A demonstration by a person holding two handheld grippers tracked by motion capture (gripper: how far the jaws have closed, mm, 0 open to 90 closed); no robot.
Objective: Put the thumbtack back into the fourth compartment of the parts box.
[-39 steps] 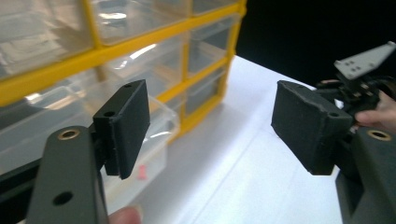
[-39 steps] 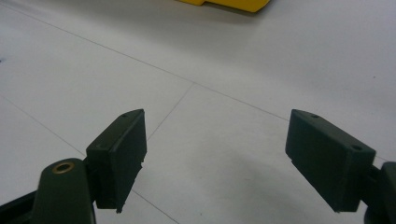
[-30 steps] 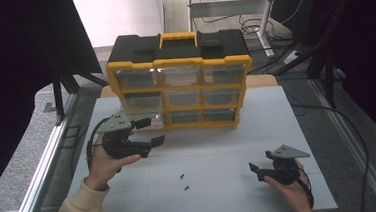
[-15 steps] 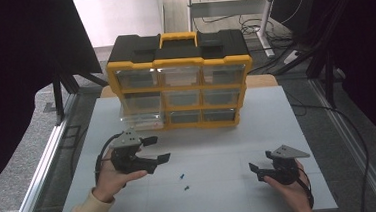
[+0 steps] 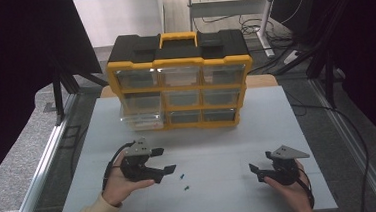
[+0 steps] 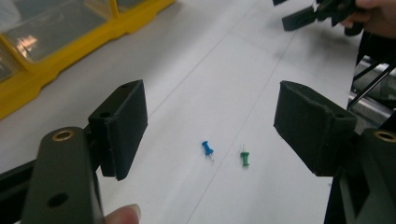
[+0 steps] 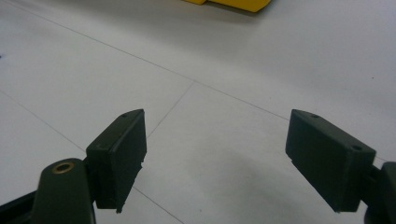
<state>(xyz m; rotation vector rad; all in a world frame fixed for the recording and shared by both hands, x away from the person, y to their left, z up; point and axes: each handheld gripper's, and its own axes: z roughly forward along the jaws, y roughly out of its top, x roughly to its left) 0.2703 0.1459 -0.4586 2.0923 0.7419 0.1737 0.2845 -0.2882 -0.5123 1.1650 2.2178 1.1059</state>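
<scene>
Two push pins lie on the white table: a blue pin (image 6: pixel 207 150) (image 5: pixel 181 176) and a green pin (image 6: pixel 244 158) (image 5: pixel 186 188) close beside it. My left gripper (image 5: pixel 163 160) (image 6: pixel 210 126) hovers low just left of them, open, jaws pointing toward the pins with nothing between them. My right gripper (image 5: pixel 260 164) (image 7: pixel 215 154) rests at the front right of the table, open and empty over bare table. The right gripper also appears at the top of the left gripper view (image 6: pixel 322 11).
A yellow and black drawer organizer (image 5: pixel 180 81) with clear drawers stands at the back middle of the table (image 5: pixel 218 144); its lower left drawer (image 5: pixel 140 119) is pulled out. Metal rails run along both table sides.
My left gripper has come down and toward the front of the table, from near the pulled-out drawer to just left of the pins. The right gripper stayed put.
</scene>
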